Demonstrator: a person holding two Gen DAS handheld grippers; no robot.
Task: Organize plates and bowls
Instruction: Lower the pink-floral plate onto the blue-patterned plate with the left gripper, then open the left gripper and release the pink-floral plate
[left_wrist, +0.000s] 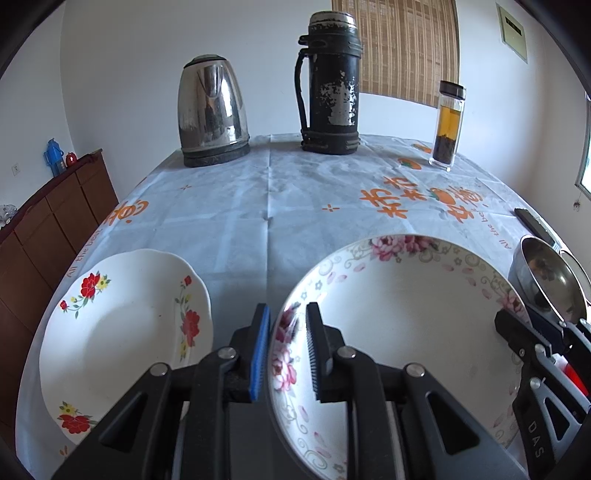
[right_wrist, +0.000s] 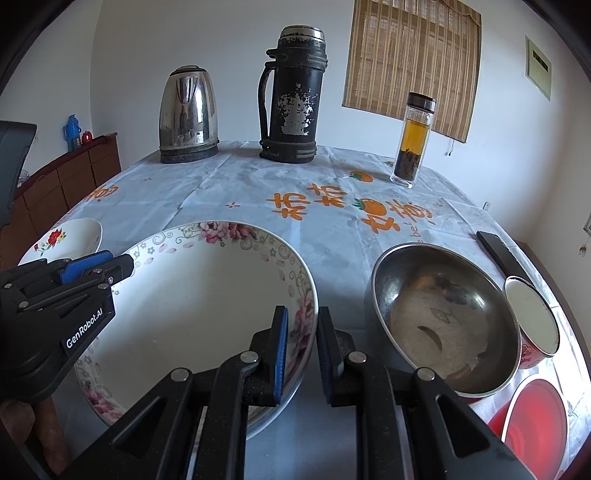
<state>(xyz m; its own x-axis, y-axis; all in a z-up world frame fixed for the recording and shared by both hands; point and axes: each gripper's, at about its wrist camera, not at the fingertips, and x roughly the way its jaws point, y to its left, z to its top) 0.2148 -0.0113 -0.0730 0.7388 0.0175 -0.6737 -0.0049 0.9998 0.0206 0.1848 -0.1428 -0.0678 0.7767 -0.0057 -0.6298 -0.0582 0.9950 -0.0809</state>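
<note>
A large pink-flowered plate (left_wrist: 399, 325) (right_wrist: 207, 295) lies on the table. My left gripper (left_wrist: 288, 350) straddles its left rim, jaws closed on it; it also shows in the right wrist view (right_wrist: 107, 267). My right gripper (right_wrist: 301, 347) straddles its right rim, jaws closed on it; it also shows in the left wrist view (left_wrist: 517, 332). A smaller red-flowered plate (left_wrist: 122, 332) (right_wrist: 62, 238) lies to the left. A steel bowl (right_wrist: 443, 317) (left_wrist: 550, 284) sits to the right, with a red-patterned bowl (right_wrist: 532, 321) beside it.
A steel kettle (left_wrist: 212, 110), a dark thermos (left_wrist: 330, 85) and a glass tea bottle (left_wrist: 448, 125) stand at the table's far side. A red round item (right_wrist: 535, 424) lies at the near right. A dark flat object (right_wrist: 498, 254) lies by the right edge. A wooden cabinet (left_wrist: 55, 221) stands left.
</note>
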